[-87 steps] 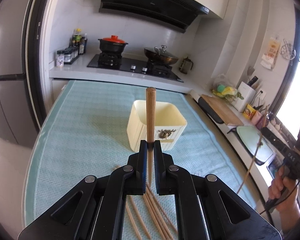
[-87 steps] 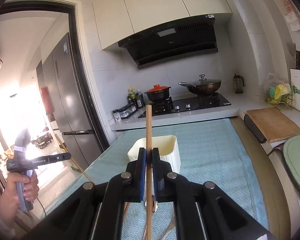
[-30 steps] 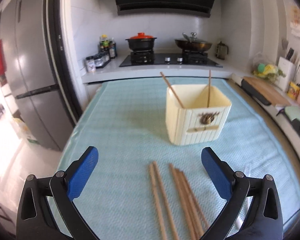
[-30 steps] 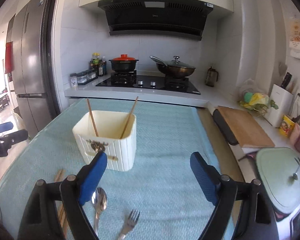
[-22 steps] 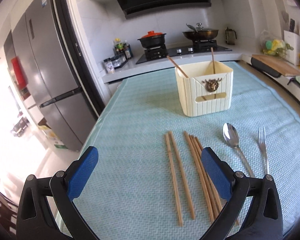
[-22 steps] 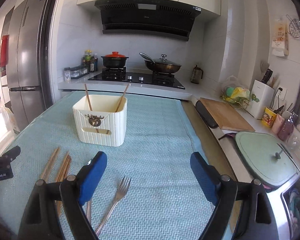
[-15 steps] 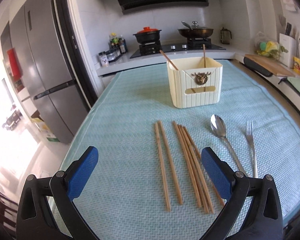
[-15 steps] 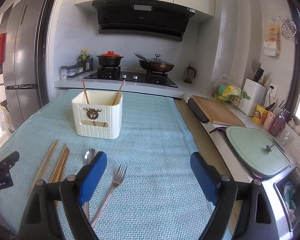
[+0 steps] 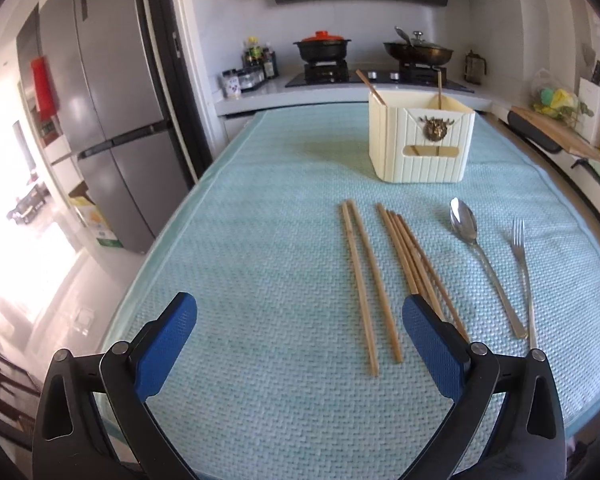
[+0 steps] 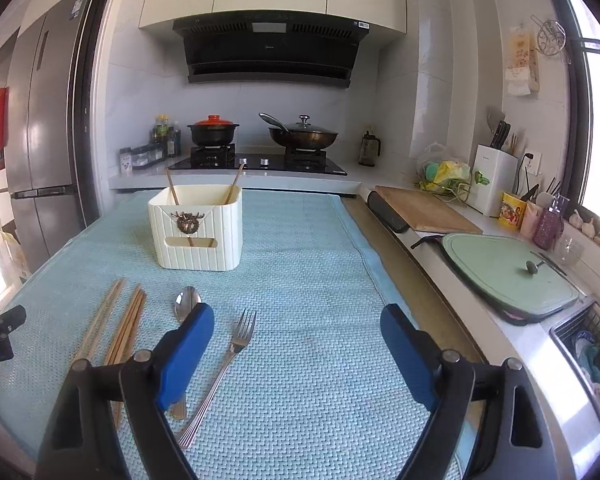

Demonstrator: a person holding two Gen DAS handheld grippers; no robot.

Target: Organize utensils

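Fig.: my two grippers over the table, both empty.

L view: my left gripper [image 9: 299, 332] has its jaws wide apart w/ nothing between the blue pads [image 9: 165, 351]. Loose chopsticks [image 9: 380, 276] lie on the light-blue mat [image 9: 260, 240] just ahead of it: a pair of two running roughly parallel, then a tighter bundle just to their right, whose near ends pass behind the right-hand pad. Further right lie a spoon [image 9: 480, 256], bowl pointing away, and beside it a fork [image 9: 523, 272], tines away; the two are near but apart. Beyond all of these stands the cream box [image 9: 420, 144], ribbed sides, a dark metal emblem on the front w/ a slot below it. Two chopsticks already lean inside, one at the left corner, one nearer the middle.

R view: my right gripper [image 10: 298, 336] is likewise spread wide, holding nothing. The fork [image 10: 224, 372] lies between its fingers, close to the left-hand pad [image 10: 186, 356]; that pad covers part of the spoon [image 10: 187, 303]. Chopsticks [image 10: 116, 328] are off to the left; box [image 10: 196, 228] is ahead, left of centre.
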